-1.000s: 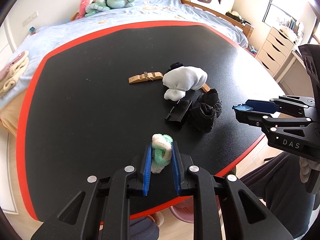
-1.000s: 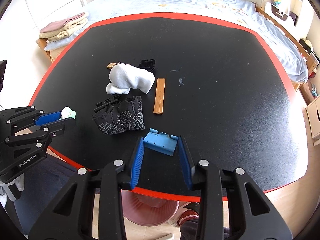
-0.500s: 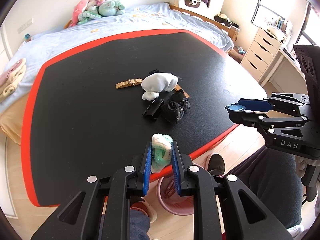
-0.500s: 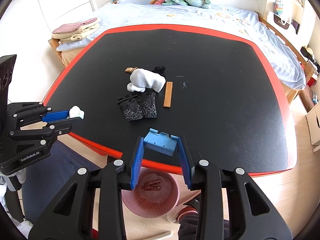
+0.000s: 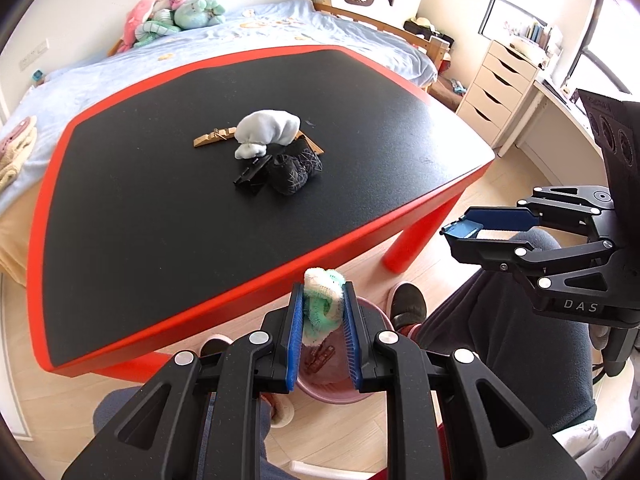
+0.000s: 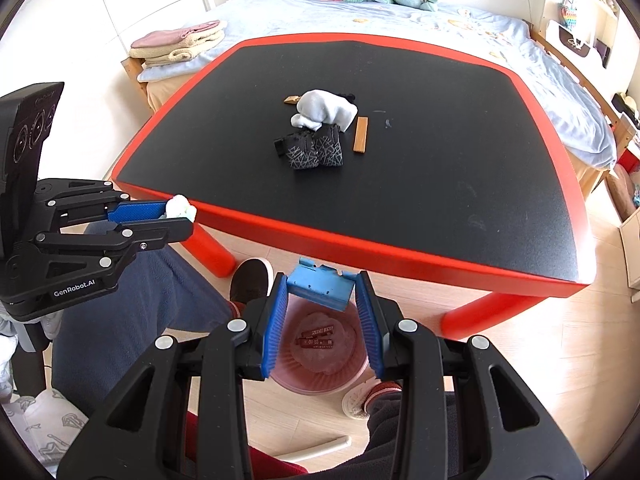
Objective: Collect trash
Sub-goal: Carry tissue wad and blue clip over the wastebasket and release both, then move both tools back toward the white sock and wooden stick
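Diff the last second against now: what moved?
Both grippers pulled back off the table and now sit over the pink bin on the floor. The left gripper still clamps the green-white scrunchie; the right gripper still clamps the blue piece. Nothing let go. The pile mid-table stayed put.

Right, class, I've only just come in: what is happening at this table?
A seated person is clearing trash with two handheld grippers. The left gripper holds a green-and-white fluffy scrunchie in its jaws; the right gripper holds a blue plastic clip. Both hang off the table's edge above a pink waste bin. White cloth, black gloves and a wooden stick remain on the table.
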`<state>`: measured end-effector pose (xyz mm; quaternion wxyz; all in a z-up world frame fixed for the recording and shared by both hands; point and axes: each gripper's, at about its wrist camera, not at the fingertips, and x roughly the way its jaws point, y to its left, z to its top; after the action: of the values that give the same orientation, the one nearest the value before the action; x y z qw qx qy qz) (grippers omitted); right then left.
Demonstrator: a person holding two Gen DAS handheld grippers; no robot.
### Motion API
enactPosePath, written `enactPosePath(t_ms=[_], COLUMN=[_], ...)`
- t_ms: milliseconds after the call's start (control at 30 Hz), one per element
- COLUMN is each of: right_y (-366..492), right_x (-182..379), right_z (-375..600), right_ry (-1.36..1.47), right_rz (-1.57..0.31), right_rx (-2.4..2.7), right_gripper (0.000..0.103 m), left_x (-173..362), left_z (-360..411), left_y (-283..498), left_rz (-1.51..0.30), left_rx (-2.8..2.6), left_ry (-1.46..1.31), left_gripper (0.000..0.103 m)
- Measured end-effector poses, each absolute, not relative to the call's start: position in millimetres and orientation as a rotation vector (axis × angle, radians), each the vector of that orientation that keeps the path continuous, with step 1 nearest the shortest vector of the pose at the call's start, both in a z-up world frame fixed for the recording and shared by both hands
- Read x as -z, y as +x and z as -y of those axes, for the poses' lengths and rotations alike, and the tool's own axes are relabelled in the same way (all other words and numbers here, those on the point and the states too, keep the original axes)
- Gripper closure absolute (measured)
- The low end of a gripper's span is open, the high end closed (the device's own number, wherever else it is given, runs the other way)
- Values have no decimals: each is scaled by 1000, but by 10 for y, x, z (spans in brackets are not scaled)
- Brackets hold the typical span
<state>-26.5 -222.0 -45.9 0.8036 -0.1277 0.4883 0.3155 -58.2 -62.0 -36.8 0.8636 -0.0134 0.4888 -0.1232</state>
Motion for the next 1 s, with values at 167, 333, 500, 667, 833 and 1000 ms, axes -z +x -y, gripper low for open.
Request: enactPosePath(t_ms=[167,333,500,667,833,1000], right_y=[-390,-447,-465,-430,-384,-375], right_x=[569,612,606,604,640,647], right_z=[2274,2282,2279,2342,2380,2374], right_ry=[-269,-255,-242,-239,-245,-242], right_rz=[-1077,-1086,-1090,-1079,-1089,-1092], right_rx=[-695,-714,-738,-703,-665,-664], right_gripper=[68,68,67,17,6,4], left_x=[460,507,502,488,450,440], left_z=[738,827,856,831,750,698], left_y=[-677,-724,-735,-737,-717,-705], left_rz=[-1051,-1067,-1072,-1051,-1030,-1028], left_rx=[296,321,341,302,263,249], left_ry=[-30,-25,-29,-25,-25,-30], left_gripper=[84,84,84,33,9,8])
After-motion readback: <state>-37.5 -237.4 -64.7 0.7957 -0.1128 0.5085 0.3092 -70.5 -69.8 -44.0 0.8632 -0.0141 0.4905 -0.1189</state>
